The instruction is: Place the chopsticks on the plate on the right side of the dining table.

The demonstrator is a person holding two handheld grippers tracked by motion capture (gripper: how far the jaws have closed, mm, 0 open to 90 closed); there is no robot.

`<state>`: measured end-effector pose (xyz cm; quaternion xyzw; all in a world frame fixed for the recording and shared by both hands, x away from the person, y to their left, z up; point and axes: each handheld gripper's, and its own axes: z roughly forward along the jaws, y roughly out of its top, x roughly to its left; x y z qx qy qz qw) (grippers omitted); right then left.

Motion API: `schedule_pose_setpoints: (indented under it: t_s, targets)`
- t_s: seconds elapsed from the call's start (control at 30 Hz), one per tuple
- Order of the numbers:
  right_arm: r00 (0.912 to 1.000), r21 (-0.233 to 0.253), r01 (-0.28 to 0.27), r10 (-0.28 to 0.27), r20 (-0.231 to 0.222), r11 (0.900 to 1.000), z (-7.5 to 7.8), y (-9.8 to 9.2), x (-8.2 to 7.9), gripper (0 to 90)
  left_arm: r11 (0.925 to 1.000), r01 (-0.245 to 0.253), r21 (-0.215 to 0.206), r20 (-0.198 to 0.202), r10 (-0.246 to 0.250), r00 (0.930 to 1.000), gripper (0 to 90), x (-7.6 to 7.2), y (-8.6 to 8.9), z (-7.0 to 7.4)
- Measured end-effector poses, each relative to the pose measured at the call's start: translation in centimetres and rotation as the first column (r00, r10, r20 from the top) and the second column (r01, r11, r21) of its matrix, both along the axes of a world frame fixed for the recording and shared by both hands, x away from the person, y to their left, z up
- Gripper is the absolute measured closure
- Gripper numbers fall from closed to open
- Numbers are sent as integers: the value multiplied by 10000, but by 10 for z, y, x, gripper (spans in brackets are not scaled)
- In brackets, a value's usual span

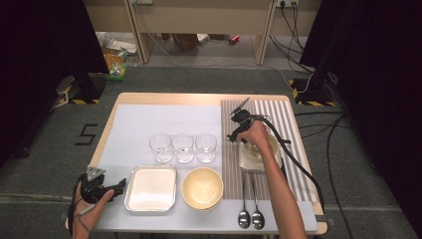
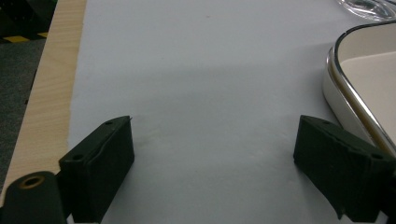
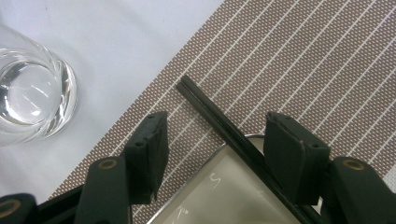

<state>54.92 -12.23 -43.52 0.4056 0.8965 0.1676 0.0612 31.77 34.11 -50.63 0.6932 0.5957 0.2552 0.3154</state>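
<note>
High view: the counter [image 1: 134, 102] carried a pale sheet on the left and a striped mat [image 1: 288, 124] on the right; the person's forearms entered from the bottom.
Right gripper [image 1: 238, 130]: held over the left edge of a small square dish [image 1: 248, 160] on the striped mat, the hand covering much of the dish.
Right gripper view: the right gripper [image 3: 215, 149] stood released, jaws apart, astride a pair of black chopsticks [image 3: 219, 123]; neither jaw touched them. The chopsticks lay slanted, their lower part resting across the dish [image 3: 219, 191] rim, their tips out on the mat [image 3: 303, 56]. This detail was too small to tell from above.
Left gripper [image 1: 110, 188]: low at the near left corner of the counter, just beside a white metal-rimmed tray [image 1: 151, 188].
Left gripper view: the left gripper [image 2: 212, 158] was released, jaws wide, holding nothing, over the bare pale sheet [image 2: 196, 70]; the tray [image 2: 355, 93] edge sat close by one jaw.
Surroundings: three clear glasses [image 1: 182, 147] in a row behind the tray; one glass [image 3: 32, 100] appeared near the mat edge in the right gripper view. A yellow bowl [image 1: 202, 187] sat between the tray and the mat. Two spoons [image 1: 251, 216] lay side by side at the near end of the mat.
Obstruction: the right hand [image 1: 256, 134] and its cable hid the far side of the dish.
</note>
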Motion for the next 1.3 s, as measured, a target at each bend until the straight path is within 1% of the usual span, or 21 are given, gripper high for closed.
schedule_pose_setpoints:
  t_s: [0.03,0.07,0.4,0.5,0.8,0.87,0.93,1.0,1.03,1.07,1.1,1.3]
  targets:
    - [9998,-12,176,-176,-81,9998,0,1,-1,412,10000,0,2,1,0,10000,111,0,0,0]
    - [10000,-36,-46,46,48,10000,0,1,0,412,10000,0,0,2,0,10000,111,0,0,0]
    - [9999,-177,-106,107,41,9998,0,5,-2,412,10000,0,0,0,0,10000,111,0,0,0]
    - [9999,-195,-157,156,-48,9997,0,6,-2,414,10000,2,2,0,-2,10000,111,0,0,0]
    - [9995,-174,-267,265,-150,9995,1,6,-4,423,10000,-3,4,0,3,10000,111,0,0,0]
    - [9994,-200,-327,325,-79,9993,1,5,-4,422,10000,-1,0,-1,1,10000,111,0,0,0]
    - [9997,-149,-241,240,-82,9996,2,5,-5,419,10000,-2,-1,-1,2,10000,111,0,0,0]
    - [9998,-48,-196,196,-13,9998,4,4,-5,415,10000,-2,1,2,2,10000,111,0,0,0]
    - [9997,-57,-209,209,89,9998,6,4,-5,412,10000,-2,-3,3,2,10000,111,0,0,0]
    - [9999,67,-105,104,92,9999,8,3,-6,412,10000,1,1,-2,-1,10000,111,0,0,0]
    - [9997,170,-157,154,211,9997,11,1,-6,411,10000,1,1,1,-1,10000,111,0,0,0]
    - [9976,641,173,-216,663,9978,34,-16,-9,407,10000,4,0,-3,-4,10000,111,0,0,0]
